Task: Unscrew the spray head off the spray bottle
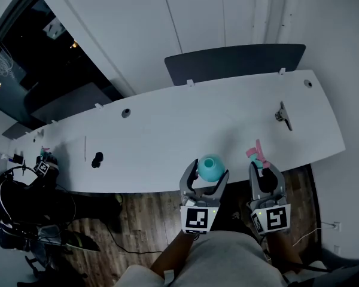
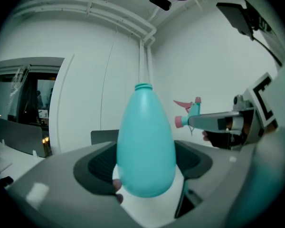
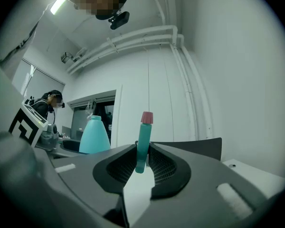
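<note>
The teal spray bottle [image 1: 210, 168] has no head on its open neck; my left gripper [image 1: 204, 183] is shut on its body and holds it upright above the table's front edge. In the left gripper view the teal spray bottle [image 2: 145, 141] fills the middle between the jaws. The teal and pink spray head [image 1: 257, 156] is apart from the bottle, held in my right gripper [image 1: 264, 171], which is shut on it. In the right gripper view the spray head [image 3: 143, 141] stands upright between the pads, and the bottle [image 3: 94, 135] shows to its left.
A long white table [image 1: 227, 118] runs across the head view, with a metal clamp [image 1: 283, 115] at the right and a small black object [image 1: 97, 160] at the left. A dark chair back [image 1: 233, 61] stands behind it. Another person [image 1: 21, 202] sits at far left.
</note>
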Demonstrator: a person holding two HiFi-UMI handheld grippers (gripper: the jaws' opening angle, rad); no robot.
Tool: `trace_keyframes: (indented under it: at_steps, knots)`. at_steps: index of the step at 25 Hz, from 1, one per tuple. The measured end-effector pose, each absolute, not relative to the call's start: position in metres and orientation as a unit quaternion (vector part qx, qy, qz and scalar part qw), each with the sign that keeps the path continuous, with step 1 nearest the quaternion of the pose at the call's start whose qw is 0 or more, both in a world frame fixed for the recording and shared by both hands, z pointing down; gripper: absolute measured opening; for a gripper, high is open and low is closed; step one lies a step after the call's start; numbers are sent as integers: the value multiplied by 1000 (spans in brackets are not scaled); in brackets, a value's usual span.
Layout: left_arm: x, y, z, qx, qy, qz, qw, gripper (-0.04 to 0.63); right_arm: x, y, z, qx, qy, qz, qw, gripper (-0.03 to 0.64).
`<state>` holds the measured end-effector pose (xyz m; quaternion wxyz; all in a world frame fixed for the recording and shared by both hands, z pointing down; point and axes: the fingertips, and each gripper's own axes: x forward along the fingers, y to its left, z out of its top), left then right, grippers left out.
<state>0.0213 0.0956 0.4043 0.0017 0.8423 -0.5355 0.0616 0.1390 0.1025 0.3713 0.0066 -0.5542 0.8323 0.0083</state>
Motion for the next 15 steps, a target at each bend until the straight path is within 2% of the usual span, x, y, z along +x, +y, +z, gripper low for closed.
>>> trace_keyframes:
  at_steps: [15]
  knots:
    - [17,102,398,846,-530,52,5,373,130,107,361,-555,832,8,9,75]
